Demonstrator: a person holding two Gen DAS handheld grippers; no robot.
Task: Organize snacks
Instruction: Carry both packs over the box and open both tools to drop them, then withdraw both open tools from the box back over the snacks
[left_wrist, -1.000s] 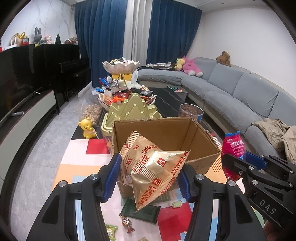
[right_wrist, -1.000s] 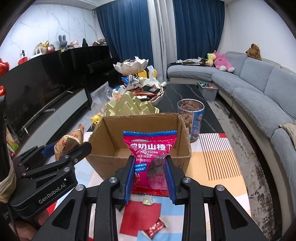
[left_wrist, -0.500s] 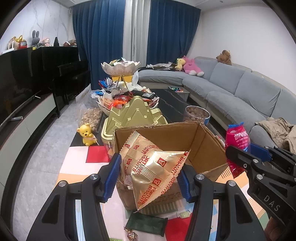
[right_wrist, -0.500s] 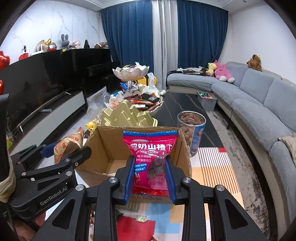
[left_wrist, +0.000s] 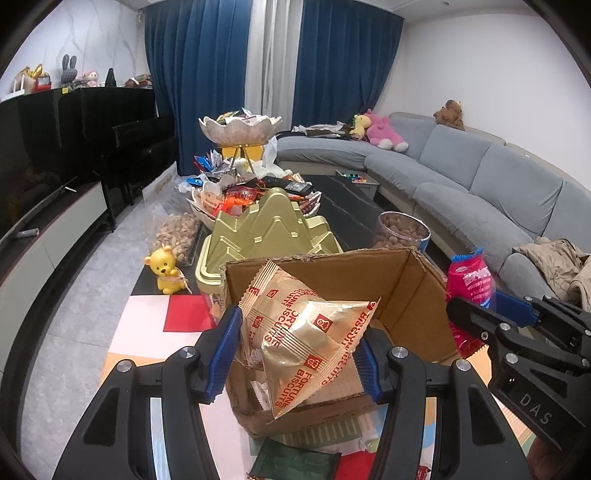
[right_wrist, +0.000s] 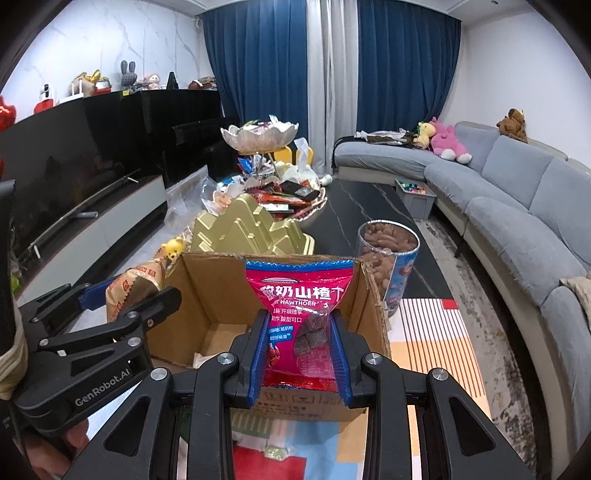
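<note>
Holding two items, both over the same container. Item one: my left gripper (left_wrist: 295, 354), jaws part-way closed and clamped on a gold biscuit packet (left_wrist: 303, 332), puffy, tilted, hanging over the near wall of the cardboard box (left_wrist: 413, 295). Item two: my right gripper (right_wrist: 298, 354), jaws narrow, pinching a pink hawthorn packet (right_wrist: 299, 295) upright above the box's near edge.

Box interior: mostly bare floor showing, one or two small scraps at most. Progress, as I judge it: early; neither packet released.

Outstanding stock: a dark green packet (left_wrist: 295, 463) on the mat at 6 o'clock below the box; a small wrapped sweet (right_wrist: 274, 452) beside it; at 12 o'clock beyond the box, a gold mountain-shaped tin (left_wrist: 269, 229) and a heaped snack tray (left_wrist: 255, 192); at 1 o'clock, a clear nut tub (right_wrist: 388, 254).
</note>
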